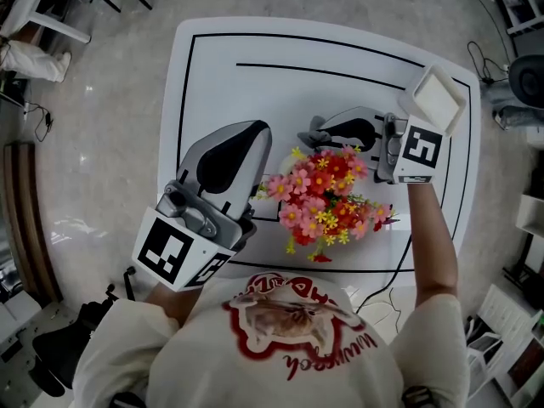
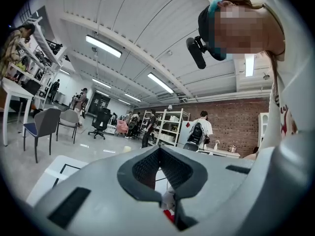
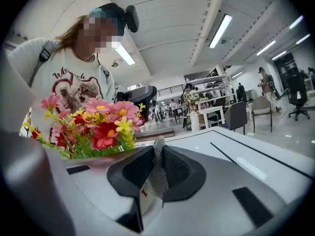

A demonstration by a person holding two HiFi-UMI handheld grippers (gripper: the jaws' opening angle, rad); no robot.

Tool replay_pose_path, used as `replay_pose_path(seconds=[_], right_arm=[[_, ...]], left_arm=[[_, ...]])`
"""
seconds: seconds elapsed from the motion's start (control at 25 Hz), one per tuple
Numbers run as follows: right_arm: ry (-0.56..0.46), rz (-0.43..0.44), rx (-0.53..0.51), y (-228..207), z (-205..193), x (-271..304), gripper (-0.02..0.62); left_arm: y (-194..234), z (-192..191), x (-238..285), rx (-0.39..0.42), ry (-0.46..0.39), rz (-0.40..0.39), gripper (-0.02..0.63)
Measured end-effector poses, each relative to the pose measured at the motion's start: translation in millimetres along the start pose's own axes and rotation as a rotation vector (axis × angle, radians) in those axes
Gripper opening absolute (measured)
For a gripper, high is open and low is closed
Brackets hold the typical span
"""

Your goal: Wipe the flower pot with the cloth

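Observation:
Pink, red and yellow flowers (image 1: 323, 198) fill the middle of the white table and hide the pot from above. In the right gripper view the flowers (image 3: 93, 124) stand just left of the jaws, with a brownish edge (image 3: 101, 159) under them that may be the pot's rim. My right gripper (image 3: 158, 151) is shut on a strip of grey mesh cloth (image 3: 157, 168). In the head view my right gripper (image 1: 308, 134) lies behind the flowers and points left. My left gripper (image 1: 257, 138) is at the flowers' left, jaws shut (image 2: 158, 151); I cannot tell whether it pinches anything.
A white square tray (image 1: 438, 99) sits at the table's far right corner. Black lines mark the white table (image 1: 221, 49). A cable (image 1: 382, 294) hangs at the near edge. Chairs, shelves and people stand further off in the room.

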State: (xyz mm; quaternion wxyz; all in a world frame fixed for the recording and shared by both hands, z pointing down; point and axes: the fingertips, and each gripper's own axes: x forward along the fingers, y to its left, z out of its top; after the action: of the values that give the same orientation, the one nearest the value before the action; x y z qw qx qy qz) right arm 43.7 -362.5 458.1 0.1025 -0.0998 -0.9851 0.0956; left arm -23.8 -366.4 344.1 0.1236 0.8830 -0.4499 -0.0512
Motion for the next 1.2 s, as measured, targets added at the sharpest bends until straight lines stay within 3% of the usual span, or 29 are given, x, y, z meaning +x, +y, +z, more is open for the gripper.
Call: replay_pose_path(seconds=[0.12,0.56,1.2], right_arm=[[0.011,0.049,0.013,6.6,-6.6,6.0,0.052],[0.034,0.095,0.022,13.6,-12.7,7.8,0.051],[0.004,-0.006,0.069,15.9,-20.7,-14.2,0.049]], left_arm=[[1.2,-3.4,0.2,-0.006,0.000,0.005,0.002],[0.0,-8.4,1.0,-0.015,0.008,0.001,0.002],[-9.3,-9.3,-6.3,-0.001,0.003,0.002,0.002]])
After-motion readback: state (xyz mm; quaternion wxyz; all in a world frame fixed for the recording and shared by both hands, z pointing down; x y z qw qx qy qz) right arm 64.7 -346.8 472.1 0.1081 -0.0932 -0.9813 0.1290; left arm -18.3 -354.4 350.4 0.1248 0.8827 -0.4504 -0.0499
